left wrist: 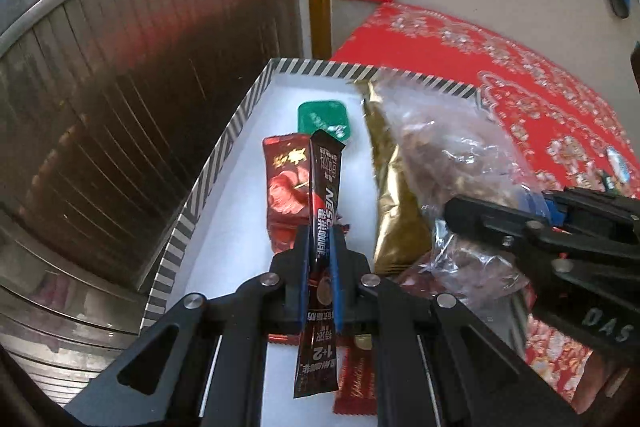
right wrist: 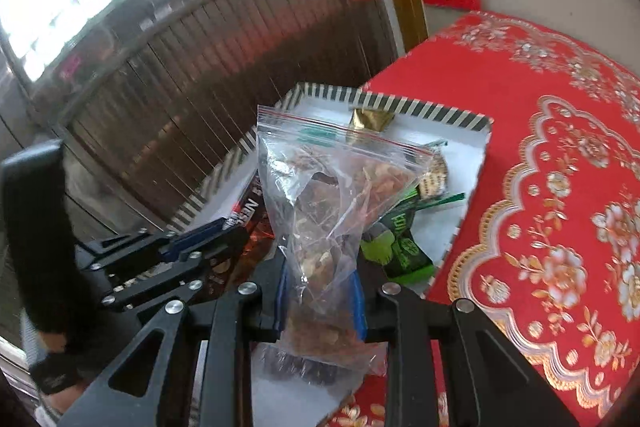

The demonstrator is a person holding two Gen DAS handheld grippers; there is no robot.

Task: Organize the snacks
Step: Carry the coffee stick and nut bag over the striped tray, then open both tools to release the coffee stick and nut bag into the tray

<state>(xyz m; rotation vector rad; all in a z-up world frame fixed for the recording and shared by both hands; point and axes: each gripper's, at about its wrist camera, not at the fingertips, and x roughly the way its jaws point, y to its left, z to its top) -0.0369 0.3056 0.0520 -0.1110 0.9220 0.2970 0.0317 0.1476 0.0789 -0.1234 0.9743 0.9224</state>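
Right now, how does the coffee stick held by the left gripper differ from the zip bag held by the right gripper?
The coffee stick is a narrow, opaque dark brown sachet with printed lettering; the zip bag is wide, clear plastic with loose brownish snacks showing through. The stick stays flat and straight in the left gripper; the bag bulges and crumples in the right gripper. Both are clamped between blue-padded fingers above the striped box.

Dark brown coffee stick sachet (left wrist: 322, 227): held lengthwise above tray, clamped mid-length | clear zip-top plastic bag of brown snacks (right wrist: 320, 211): upright, pinched near bottom | white shallow tray with black-and-white striped rim (left wrist: 208, 167): holds red foil packet (left wrist: 286, 187), green square packet (left wrist: 322, 117), gold foil pouch (left wrist: 394, 211), green wrapped sweets (right wrist: 400, 247).
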